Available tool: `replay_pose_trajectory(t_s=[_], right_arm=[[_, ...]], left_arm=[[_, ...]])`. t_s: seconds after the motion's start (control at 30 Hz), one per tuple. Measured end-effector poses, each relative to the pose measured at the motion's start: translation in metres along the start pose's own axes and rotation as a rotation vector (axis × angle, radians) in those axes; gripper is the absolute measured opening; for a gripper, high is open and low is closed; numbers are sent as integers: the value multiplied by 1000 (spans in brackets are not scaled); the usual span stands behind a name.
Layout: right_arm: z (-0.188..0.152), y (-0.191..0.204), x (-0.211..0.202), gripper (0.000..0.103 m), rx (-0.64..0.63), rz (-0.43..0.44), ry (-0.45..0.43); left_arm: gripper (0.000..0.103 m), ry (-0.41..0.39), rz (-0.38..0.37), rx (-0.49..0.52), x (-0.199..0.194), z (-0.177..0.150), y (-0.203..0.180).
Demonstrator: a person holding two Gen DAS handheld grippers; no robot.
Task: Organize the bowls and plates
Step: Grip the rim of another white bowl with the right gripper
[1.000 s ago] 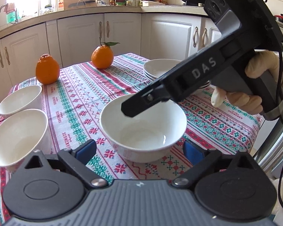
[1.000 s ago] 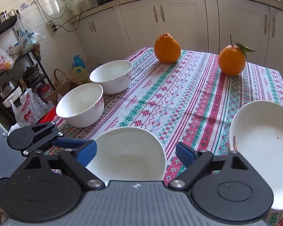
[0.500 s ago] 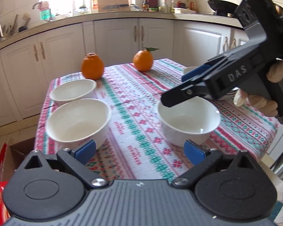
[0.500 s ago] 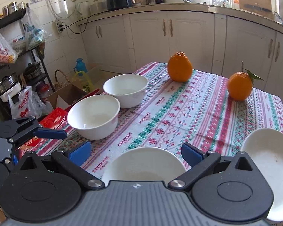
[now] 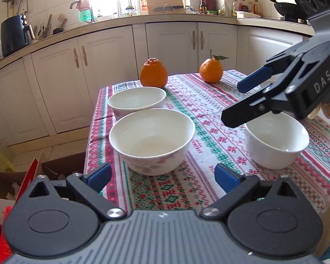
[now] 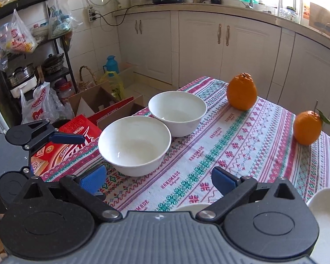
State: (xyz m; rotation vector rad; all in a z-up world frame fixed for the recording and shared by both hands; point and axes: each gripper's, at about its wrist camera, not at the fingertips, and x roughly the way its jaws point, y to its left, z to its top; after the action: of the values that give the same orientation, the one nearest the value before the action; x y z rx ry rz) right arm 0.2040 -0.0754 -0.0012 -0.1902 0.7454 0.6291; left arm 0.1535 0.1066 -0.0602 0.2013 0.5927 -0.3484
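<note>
a: both tongs wide, nothing held. right tongs [image 5: 242, 103] have just been opening, now hang over the near bowl [image 5: 277, 142], at 3 o'clock on the bench [image 5: 209, 118] in the left view. left tongs [image 5: 162, 177] face the mid bowl [image 5: 151, 139].

b: other bowls?

a: far bowl [image 5: 136, 100] at 11 o'clock, touching or just behind the mid one. plate [image 6: 325, 220] at 5 o'clock in the right view.

b: how to do it well?

a: guessing stacking next. take one wall of the mid bowl between the pads, rim deep, lift straight, keep it level, lower it centred into another. watch the oranges [image 5: 153, 73] at 12, well apart.
</note>
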Motion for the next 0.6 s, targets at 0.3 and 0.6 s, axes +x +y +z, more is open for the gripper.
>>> replay_pose_trajectory(t_s=[0.3,0.6], right_arm=[[20,-1,34,103,4,79,48],[38,-11,73,91,16,145,103]], left_arm=[[99,11,-2,-21,16,0,18],[93,12,-57,-22,30,4,24]])
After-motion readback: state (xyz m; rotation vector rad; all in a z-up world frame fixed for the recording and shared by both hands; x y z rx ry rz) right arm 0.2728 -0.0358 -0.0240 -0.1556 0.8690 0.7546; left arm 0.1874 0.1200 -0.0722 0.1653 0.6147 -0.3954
